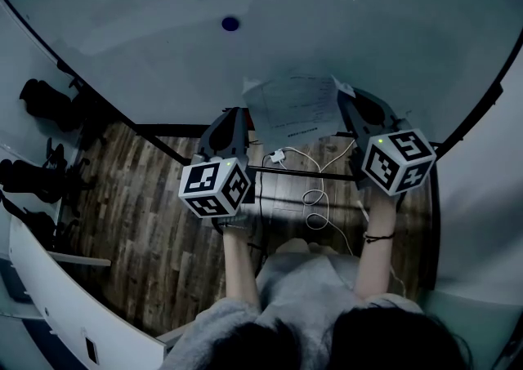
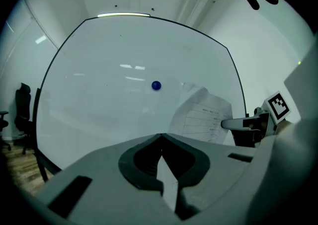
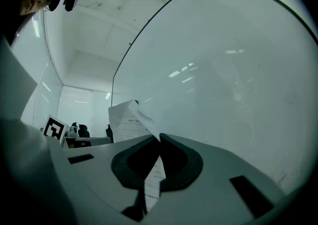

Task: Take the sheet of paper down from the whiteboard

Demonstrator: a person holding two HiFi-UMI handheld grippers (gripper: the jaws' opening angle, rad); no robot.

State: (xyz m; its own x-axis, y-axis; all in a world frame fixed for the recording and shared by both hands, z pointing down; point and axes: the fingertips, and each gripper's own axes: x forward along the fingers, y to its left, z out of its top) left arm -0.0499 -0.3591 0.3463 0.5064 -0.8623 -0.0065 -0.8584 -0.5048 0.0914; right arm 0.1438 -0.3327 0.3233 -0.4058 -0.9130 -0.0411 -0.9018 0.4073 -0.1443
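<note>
Gripping sheet of paper [image 1: 292,105] below blue magnet [image 1: 230,24]: left hand-held gripper [image 2: 160,135] and right hand-held gripper [image 3: 160,137] both clenched on it. Pull your hands apart, sheet may tear.

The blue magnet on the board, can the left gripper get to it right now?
Probably not yet. The way to the blue magnet looks free on the bare whiteboard, but the left gripper has its jaws shut on the sheet of paper, which the right gripper pinches too.

sheet of paper [image 1: 292,105] between left gripper [image 1: 242,119] and right gripper [image 1: 343,103], before whiteboard [image 1: 147,9], magnet [image 1: 230,24] on it upper-left
</note>
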